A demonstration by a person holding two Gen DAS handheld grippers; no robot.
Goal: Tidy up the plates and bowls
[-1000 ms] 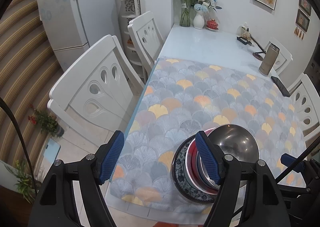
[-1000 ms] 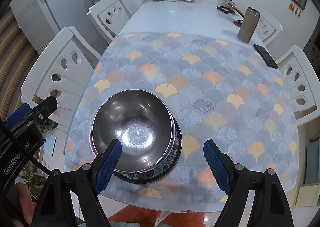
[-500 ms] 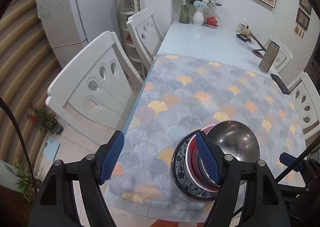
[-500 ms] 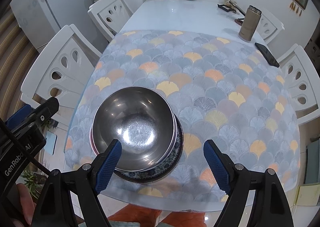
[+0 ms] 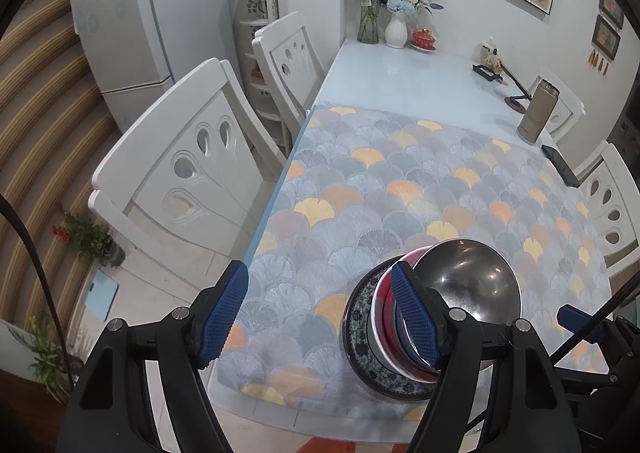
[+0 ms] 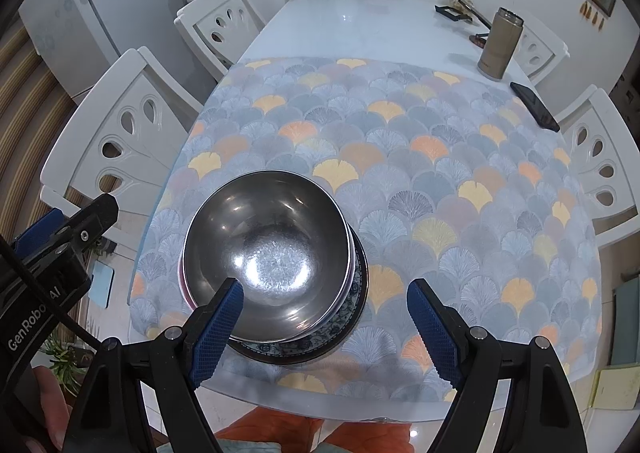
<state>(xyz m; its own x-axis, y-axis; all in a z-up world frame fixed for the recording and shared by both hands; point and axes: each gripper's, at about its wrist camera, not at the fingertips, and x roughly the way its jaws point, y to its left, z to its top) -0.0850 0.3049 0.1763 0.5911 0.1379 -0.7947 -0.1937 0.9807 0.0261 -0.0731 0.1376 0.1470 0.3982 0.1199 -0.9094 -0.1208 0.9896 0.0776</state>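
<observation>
**Friend:** Where are the plates and bowls?

**Me:** They all sit in one pile on the near left part of the tabletop [image 6: 360,33], on the cloth with the fan shapes [image 6: 400,157]. A shiny metal bowl [image 6: 268,249] is on top. Under it is a red and white bowl [image 5: 380,305]. At the bottom is a blue patterned plate [image 5: 360,337].

**Friend:** Are you holding any of it?

**Me:** No. My left gripper [image 5: 320,313] has its jaws wide open with nothing between them. My right gripper [image 6: 324,329] is wide open too, and empty. Both hang above the near edge of the tabletop and point down at it.

**Friend:** Which way is the pile from your jaws?

**Me:** From the right gripper, the pile is just ahead and a bit to the left. The left finger looks like it is over the near rim of the metal bowl, but I do not think it touches. From the left gripper, the pile is off to the right, behind its right finger.

**Friend:** So which hand is nearer?

**Me:** The right one, I think. The bowls are round, so there is no long side to line up with. The rim is what I would pinch.

**Friend:** Is the job done?

**Me:** It looks neatly piled to me. I cannot tell if more has to happen.
</observation>
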